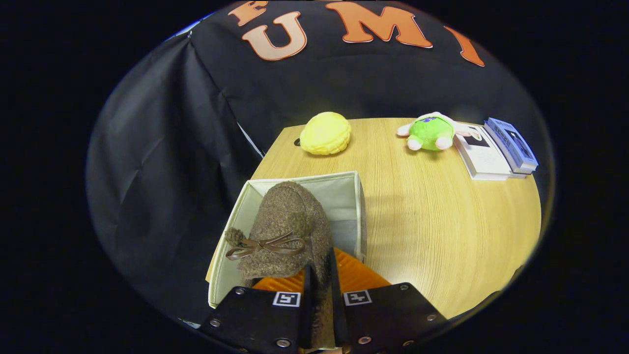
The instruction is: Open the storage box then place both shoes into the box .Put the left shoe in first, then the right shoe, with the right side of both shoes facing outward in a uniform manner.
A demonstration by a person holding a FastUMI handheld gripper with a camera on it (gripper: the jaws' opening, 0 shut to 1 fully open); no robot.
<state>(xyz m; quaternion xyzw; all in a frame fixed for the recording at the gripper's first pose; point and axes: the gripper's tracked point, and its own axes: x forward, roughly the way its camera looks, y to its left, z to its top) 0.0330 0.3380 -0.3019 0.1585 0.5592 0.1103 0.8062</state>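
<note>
Gripping shoe [287,231] over box [357,206], fingers [305,295] clamped.

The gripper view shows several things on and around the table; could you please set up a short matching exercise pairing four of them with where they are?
Things:
1. brown fuzzy shoe
2. yellow plush bun
3. green plush toy
4. books

Places:
A. far side of the table, beside the books
B. pinched between the tool's fingers, over the open storage box
C. far table edge, beyond the box
D. far corner of the table, next to the green toy

Pairs: 1-B, 2-C, 3-A, 4-D
</note>
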